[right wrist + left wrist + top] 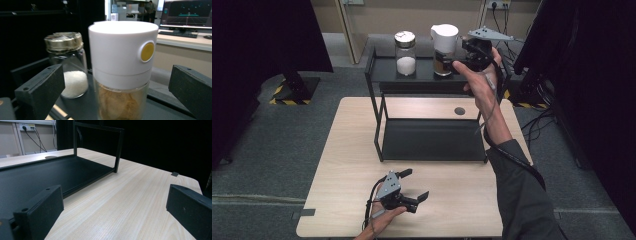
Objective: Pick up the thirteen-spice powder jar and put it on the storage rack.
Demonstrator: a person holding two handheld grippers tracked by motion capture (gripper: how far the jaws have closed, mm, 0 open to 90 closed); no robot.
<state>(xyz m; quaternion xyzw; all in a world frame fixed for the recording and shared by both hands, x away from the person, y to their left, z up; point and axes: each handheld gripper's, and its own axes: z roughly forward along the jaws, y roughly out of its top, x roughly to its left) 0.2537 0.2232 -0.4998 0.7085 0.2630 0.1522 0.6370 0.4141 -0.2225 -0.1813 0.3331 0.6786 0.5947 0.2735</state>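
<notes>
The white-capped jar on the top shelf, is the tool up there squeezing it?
No: in the right gripper view, the right tool's jaws stand wide apart on either side of the white-capped jar, with clear gaps between.

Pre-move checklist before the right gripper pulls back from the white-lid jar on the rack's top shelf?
1. Right gripper jaws open, pads off the white-lid jar: ok, there is a gap on both sides.
2. Jar upright on the rack's top shelf: ok.
3. Jar base fully on the shelf, away from the edge: cannot tell, the hand hides it in the high view.
4. Clearance from the gold-lid jar beside it: ok, the two stand apart.
5. Left gripper out of the way: ok, open, low at the table's near edge, holding nothing.
6. Right gripper's cable clear of the rack: cannot tell.
</notes>
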